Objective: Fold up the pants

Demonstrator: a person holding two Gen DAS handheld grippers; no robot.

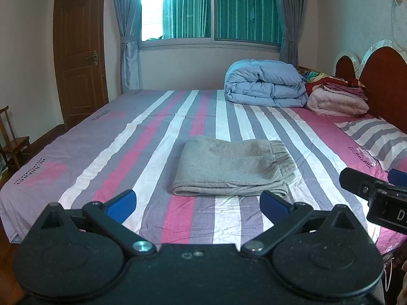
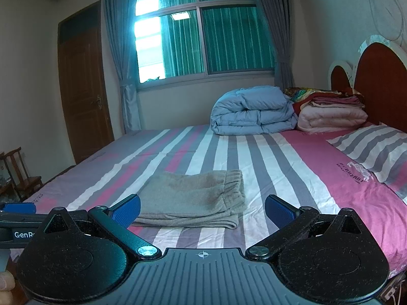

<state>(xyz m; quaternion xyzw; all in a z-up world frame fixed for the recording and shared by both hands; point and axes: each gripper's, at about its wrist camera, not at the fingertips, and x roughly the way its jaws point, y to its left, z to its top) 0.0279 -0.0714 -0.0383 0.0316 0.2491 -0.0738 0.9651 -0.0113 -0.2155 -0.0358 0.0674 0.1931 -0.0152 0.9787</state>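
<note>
The grey knitted pants [image 1: 232, 167] lie folded into a compact rectangle near the middle of the bed, toward its near edge, with the ribbed elastic waistband on the right and the folded edge on the left; in the right wrist view the same pants [image 2: 193, 198] sit just ahead of the left blue pad. They rest on a striped bedsheet [image 1: 152, 137] of pink, white and grey bands that covers the whole mattress. The left hand-held gripper [image 1: 197, 202] hovers above the near edge of the bed with its blue-padded fingers spread wide and nothing between them, apart from the pants. The right hand-held gripper [image 2: 202, 207] is likewise released, its fingers wide apart and empty, and its black body shows at the right edge of the left wrist view. Farther back, a folded light-blue quilt [image 1: 264, 84] sits near the far side of the bed, touching a stack of pink and red folded blankets [image 1: 338, 96] beside the dark red wooden headboard [image 1: 384, 76]. A striped pillow [image 1: 376, 139] lies at the right. Behind the bed are a window with grey curtains [image 1: 213, 10], a brown wooden door [image 1: 78, 50] and a small wooden chair [image 1: 12, 139].
</note>
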